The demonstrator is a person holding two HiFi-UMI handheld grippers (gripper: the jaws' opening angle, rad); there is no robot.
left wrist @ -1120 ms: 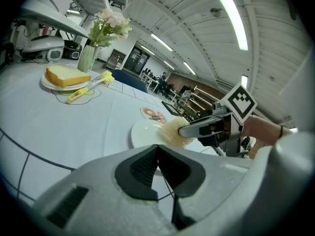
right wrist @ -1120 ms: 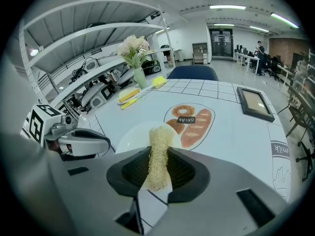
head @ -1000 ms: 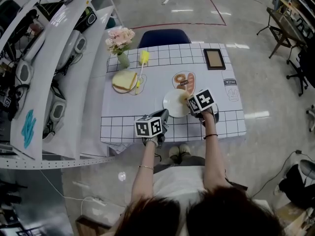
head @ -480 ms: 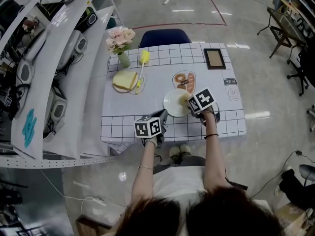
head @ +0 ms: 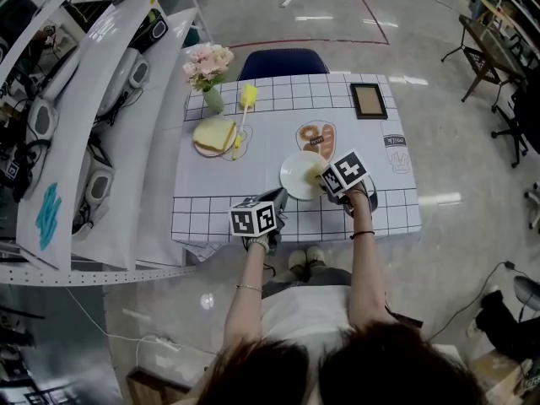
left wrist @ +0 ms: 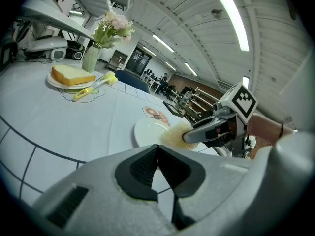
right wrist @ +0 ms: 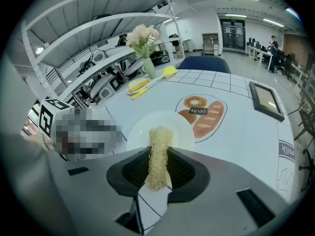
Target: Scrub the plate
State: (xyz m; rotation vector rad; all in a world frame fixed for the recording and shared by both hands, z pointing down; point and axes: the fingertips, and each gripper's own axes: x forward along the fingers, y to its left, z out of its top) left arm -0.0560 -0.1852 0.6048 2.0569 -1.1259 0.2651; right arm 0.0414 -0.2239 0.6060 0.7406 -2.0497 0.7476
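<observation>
Right gripper [right wrist: 158, 167]: jaws clamped on a tan fibrous scrub pad [right wrist: 158, 151], pad's far end over the round white plate [right wrist: 179, 127]. Plate sits near the front edge of the white grid-bordered table [head: 270, 142]. Left gripper [left wrist: 156, 173]: jaws closed together, holding nothing, near the plate's front-left rim.

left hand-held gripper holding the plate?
No, the left hand-held gripper has its jaws together on nothing, and the plate lies beyond them.
</observation>
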